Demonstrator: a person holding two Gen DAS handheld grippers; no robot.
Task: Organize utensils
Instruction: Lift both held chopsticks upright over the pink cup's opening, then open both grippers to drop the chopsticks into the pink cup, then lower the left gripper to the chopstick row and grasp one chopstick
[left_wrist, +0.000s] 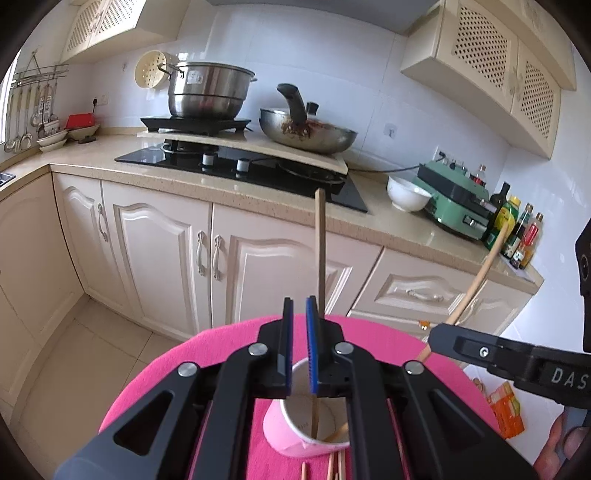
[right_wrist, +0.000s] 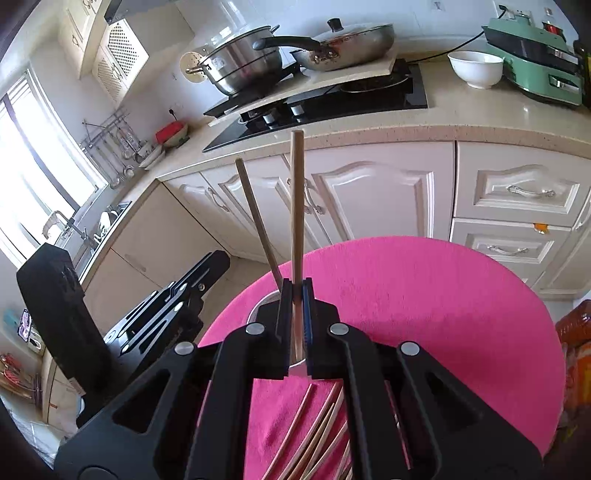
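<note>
Chopsticks occupy both views, above a round table under a pink cloth (right_wrist: 424, 295). The right gripper (right_wrist: 295, 291) is clenched on one chopstick (right_wrist: 296, 206), its fingers pressed against the shaft from both sides; the stick rises almost upright past the fingertips, and its lower part runs down between the pads toward the cup (right_wrist: 258, 312) just below. A second chopstick (right_wrist: 258, 221) already stands in that cup, leaning left, apart from the gripped one at the top. From the left wrist, the left gripper (left_wrist: 299, 306) hovers over the cup (left_wrist: 295, 432) with its fingers released, a narrow gap between the blue pads and nothing between them; the standing stick (left_wrist: 320, 254) shows just behind its right finger. The right gripper (left_wrist: 436, 334) enters from the right with its stick (left_wrist: 476, 280) slanting up. More chopsticks (right_wrist: 314, 432) lie loose on the cloth just in front of the cup. Behind the table are a stove (left_wrist: 251, 170) carrying a pot (left_wrist: 208, 90) and a pan (left_wrist: 308, 133), and a white bowl (right_wrist: 475, 68).
</note>
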